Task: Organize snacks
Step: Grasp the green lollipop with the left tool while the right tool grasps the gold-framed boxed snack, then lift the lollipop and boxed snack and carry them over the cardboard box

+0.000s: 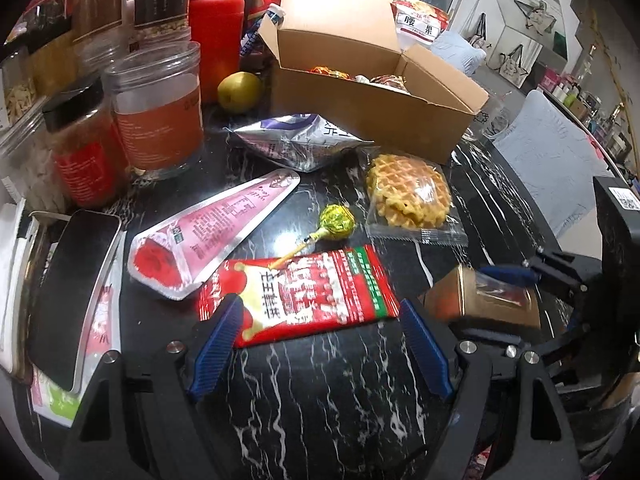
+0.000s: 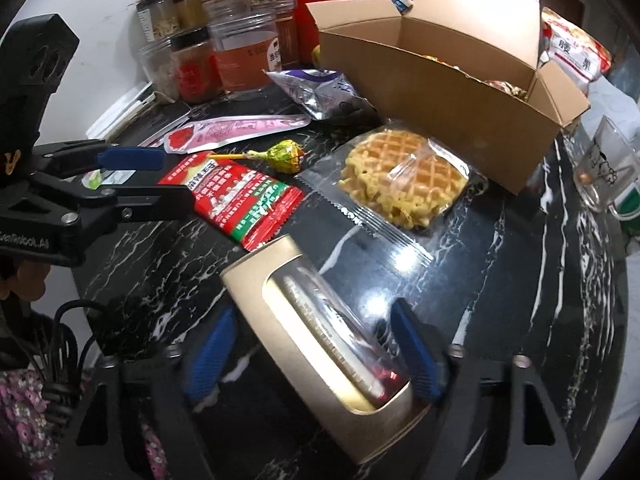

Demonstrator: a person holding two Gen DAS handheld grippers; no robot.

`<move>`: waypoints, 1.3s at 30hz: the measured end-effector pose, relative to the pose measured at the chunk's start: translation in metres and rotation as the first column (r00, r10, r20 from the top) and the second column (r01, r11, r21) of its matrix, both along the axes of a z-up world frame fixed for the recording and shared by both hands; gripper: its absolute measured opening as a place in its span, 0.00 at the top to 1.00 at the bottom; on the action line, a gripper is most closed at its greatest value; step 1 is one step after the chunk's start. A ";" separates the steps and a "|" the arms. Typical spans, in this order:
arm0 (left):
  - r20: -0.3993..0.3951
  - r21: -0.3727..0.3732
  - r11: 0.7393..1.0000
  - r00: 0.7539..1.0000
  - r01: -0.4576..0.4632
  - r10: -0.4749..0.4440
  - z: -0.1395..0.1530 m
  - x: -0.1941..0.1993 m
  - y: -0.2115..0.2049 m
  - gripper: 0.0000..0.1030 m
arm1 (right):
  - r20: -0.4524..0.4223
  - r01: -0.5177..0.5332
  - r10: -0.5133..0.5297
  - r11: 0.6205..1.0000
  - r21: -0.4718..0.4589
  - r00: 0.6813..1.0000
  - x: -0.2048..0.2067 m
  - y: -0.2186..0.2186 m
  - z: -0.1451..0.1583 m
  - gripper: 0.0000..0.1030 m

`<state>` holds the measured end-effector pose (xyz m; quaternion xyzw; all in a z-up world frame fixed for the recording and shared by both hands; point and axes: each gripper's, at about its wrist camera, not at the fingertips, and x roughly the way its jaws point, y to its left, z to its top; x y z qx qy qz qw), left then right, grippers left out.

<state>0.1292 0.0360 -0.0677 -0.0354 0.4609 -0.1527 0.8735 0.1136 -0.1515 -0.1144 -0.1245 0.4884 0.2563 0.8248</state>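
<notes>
Loose snacks lie on the black marble table (image 1: 320, 380): a red packet (image 1: 304, 292), a green-wrapped lollipop (image 1: 338, 222), a wrapped waffle (image 1: 408, 194), a pink pouch (image 1: 208, 232) and a silver bag (image 1: 296, 140). An open cardboard box (image 1: 372, 92) behind them holds several snacks. My left gripper (image 1: 320, 344) is open, its fingers either side of the red packet's near edge. My right gripper (image 2: 316, 356) holds a tan windowed snack box (image 2: 320, 340) between its blue pads, with a gap at the left pad. The tan box also shows in the left wrist view (image 1: 480, 300).
Jars (image 1: 160, 108), a red bottle (image 1: 216, 36) and a yellow-green fruit (image 1: 238, 92) stand at the back left. A phone (image 1: 68, 288) lies at the left edge. A glass mug (image 2: 604, 168) stands right of the box, with a cashew bag (image 1: 420, 24) behind.
</notes>
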 end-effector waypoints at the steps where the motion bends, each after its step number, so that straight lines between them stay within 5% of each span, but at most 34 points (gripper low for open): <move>1: -0.001 0.002 1.000 1.000 0.001 -0.001 -0.001 0.002 0.000 0.22 | -0.006 0.007 -0.007 1.000 0.001 1.000 0.002 0.000 -0.001 0.53; 2: 0.001 0.006 1.000 1.000 0.001 -0.001 -0.002 0.005 -0.001 0.22 | -0.007 0.015 -0.015 1.000 0.002 1.000 0.004 -0.002 -0.002 0.63; 8: 0.013 0.018 1.000 1.000 0.004 -0.004 -0.006 0.021 -0.007 0.22 | 0.003 0.137 -0.137 0.990 0.042 0.991 0.015 -0.021 -0.001 0.63; 21: 0.056 0.037 0.999 0.998 0.037 -0.039 -0.011 0.056 -0.021 0.22 | 0.014 0.222 -0.224 0.970 0.095 0.974 0.024 -0.033 -0.008 0.63; 28: 0.027 0.027 0.996 0.996 0.080 -0.081 -0.020 0.068 -0.033 0.53 | 0.011 0.229 -0.232 0.966 0.119 0.973 0.025 -0.037 -0.009 0.63; 32: 0.034 0.099 0.992 0.996 0.081 -0.085 -0.025 0.069 -0.043 0.73 | 0.006 0.239 -0.241 0.963 0.126 0.970 0.024 -0.039 -0.008 0.63; 39: 0.035 0.074 0.987 0.989 0.143 -0.146 -0.015 0.054 -0.053 0.75 | 0.007 0.257 -0.259 0.960 0.113 0.966 0.014 -0.043 -0.007 0.63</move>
